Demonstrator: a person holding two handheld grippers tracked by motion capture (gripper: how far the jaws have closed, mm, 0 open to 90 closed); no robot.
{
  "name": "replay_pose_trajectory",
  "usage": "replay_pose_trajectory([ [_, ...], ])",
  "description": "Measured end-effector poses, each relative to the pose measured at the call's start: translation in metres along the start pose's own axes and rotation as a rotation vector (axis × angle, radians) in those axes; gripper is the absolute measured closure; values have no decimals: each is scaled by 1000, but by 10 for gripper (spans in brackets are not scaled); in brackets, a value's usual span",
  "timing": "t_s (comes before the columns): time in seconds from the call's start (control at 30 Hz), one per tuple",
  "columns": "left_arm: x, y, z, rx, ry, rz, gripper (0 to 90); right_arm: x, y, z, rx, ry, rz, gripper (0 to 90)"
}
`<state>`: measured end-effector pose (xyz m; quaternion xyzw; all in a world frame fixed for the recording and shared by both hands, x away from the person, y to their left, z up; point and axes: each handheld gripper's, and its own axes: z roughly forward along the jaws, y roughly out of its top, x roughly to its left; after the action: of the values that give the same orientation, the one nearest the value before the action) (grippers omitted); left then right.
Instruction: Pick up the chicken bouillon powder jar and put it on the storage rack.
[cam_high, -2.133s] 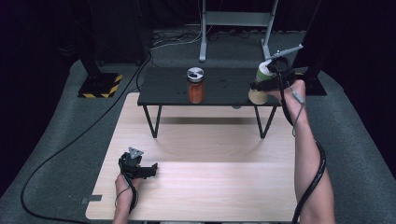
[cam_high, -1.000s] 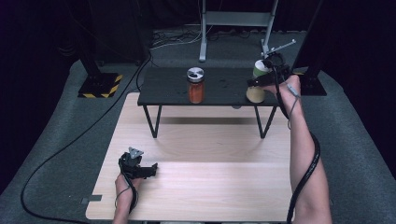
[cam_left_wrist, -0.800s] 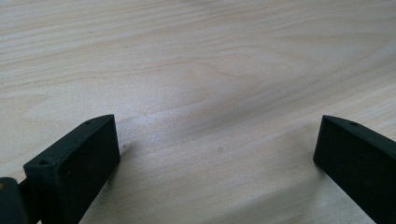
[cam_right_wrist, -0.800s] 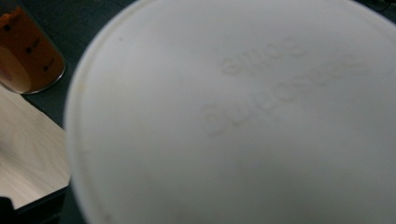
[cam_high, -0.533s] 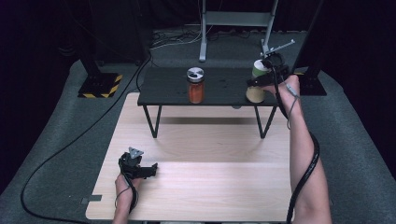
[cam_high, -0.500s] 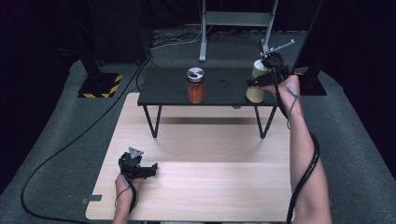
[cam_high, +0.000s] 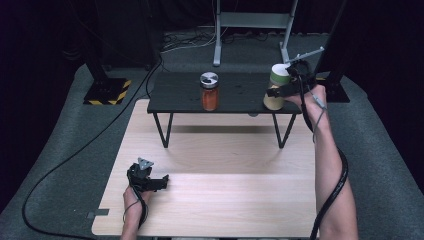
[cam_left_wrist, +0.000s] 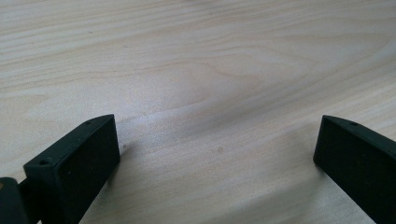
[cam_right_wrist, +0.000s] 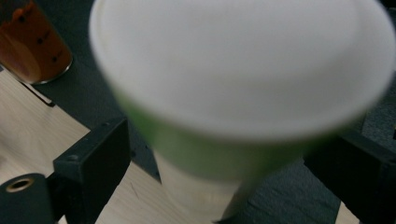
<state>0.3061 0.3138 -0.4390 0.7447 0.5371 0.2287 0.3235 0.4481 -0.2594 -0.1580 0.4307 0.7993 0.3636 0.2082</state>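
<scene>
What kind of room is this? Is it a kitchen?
Probably not a kitchen: it looks like a recording studio or lab. Dark curtains surround a grey carpet, cables trail over the floor, and metal stands rise behind a small black table with two jars.

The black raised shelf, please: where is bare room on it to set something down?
The small black raised shelf is bare from its left end to the orange-filled glass jar, and between that jar and the white-lidded, green-banded jar. Its right end is crowded: the right tongs sit around that jar.
</scene>
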Motion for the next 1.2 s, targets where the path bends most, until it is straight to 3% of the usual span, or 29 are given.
replay_pose_trajectory([
  [0.17,0,0,0,0,0,0,1,1,-20,-6,2,23,-1,23],
  [0.47,0,0,0,-2,0,-2,1,13,-64,-10,24,57,-46,1],
  [0.77,0,0,0,0,1,0,1,30,-113,0,70,63,-71,0],
  [0.9,0,0,0,-1,1,-1,1,37,-141,9,100,71,-70,0],
  [1.2,0,0,0,0,1,1,1,38,-221,37,117,113,-14,0],
])
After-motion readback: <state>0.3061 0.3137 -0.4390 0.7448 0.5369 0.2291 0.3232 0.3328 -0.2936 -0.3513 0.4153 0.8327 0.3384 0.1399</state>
